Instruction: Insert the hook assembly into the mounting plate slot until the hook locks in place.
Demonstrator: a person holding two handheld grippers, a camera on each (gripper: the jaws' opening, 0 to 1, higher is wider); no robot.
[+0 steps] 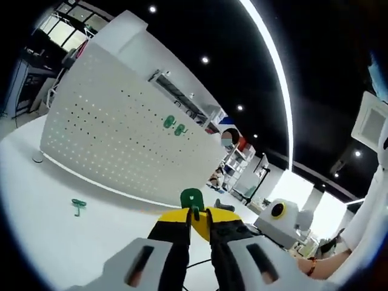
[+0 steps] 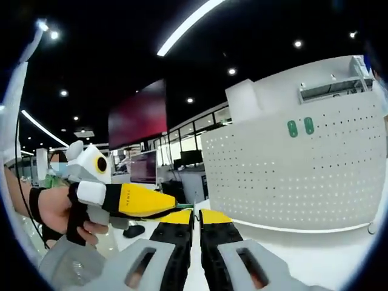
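We hold green hook (image 1: 191,199) pinched in left gripper (image 1: 199,225), pegboard (image 1: 115,130) at 11 o'clock, well apart. Right gripper (image 2: 195,225) pressed together, empty. Spare hook (image 1: 77,205) on table (image 1: 48,230). Risk: thin pinch twists hook, tabs miss slot.

left gripper (image 1: 199,225): grey moulded body, two slotted grey arms, black fingers (image 1: 173,239) with yellow tips. right gripper (image 2: 194,227): same build, grey slotted arms, black fingers (image 2: 177,242), yellow tips. in the right gripper view the left gripper (image 2: 130,200) shows a yellow wedge-shaped side panel with small dark lettering, white collar, black handle. hand (image 2: 57,212) wears a black wrist strap. thin black cable along the forearm.
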